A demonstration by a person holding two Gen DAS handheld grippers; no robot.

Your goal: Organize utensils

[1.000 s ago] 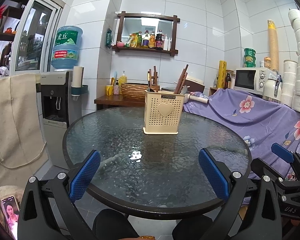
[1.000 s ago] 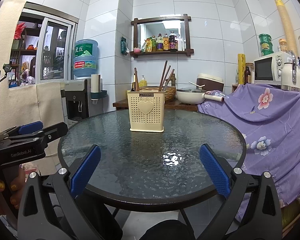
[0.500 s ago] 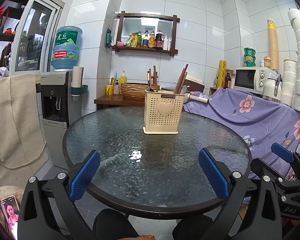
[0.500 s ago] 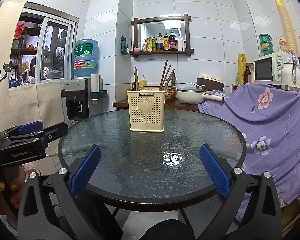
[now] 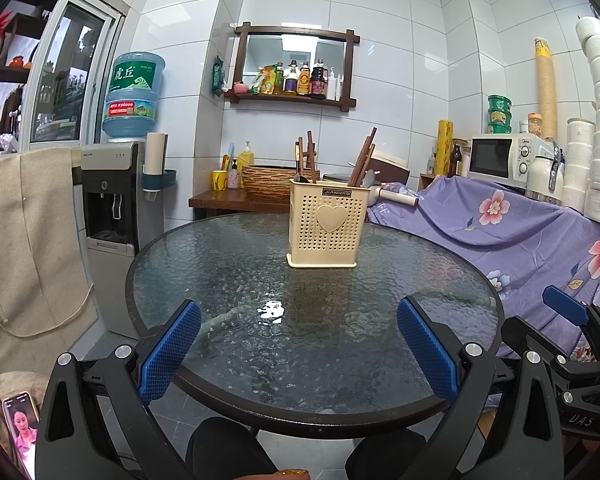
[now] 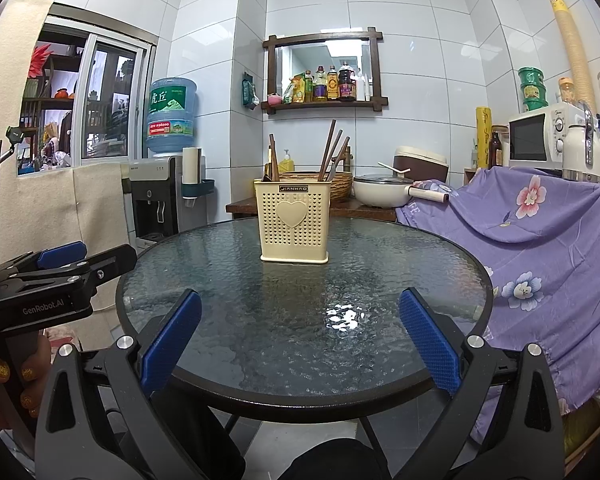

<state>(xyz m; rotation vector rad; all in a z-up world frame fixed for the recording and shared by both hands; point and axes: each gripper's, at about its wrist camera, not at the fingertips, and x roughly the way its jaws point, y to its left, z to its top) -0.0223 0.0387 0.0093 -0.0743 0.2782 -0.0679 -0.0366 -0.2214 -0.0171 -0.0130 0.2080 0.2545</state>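
Left gripper (image 5: 298, 344): jaws wide apart, holding nothing, touching nothing, hovering over the near edge of the glass surface (image 5: 220, 280).
Right gripper (image 6: 300, 344): jaws equally wide apart, empty, over the same near edge.
Utensil holder (image 5: 327, 224): straight ahead of both pairs of jaws, well beyond them, upright near the far side of the surface.
Chopsticks (image 5: 362, 158): standing slanted in the holder, some at its left, some at its right; a spoon seems to sit among them.
Between jaws and holder: bare glass only.
Risk, tipping: the holder looks light, so a jaw nudging its wall could topple or slide it on smooth glass.
Risk, grip: thin slanted sticks may slip or come out in a bunch.
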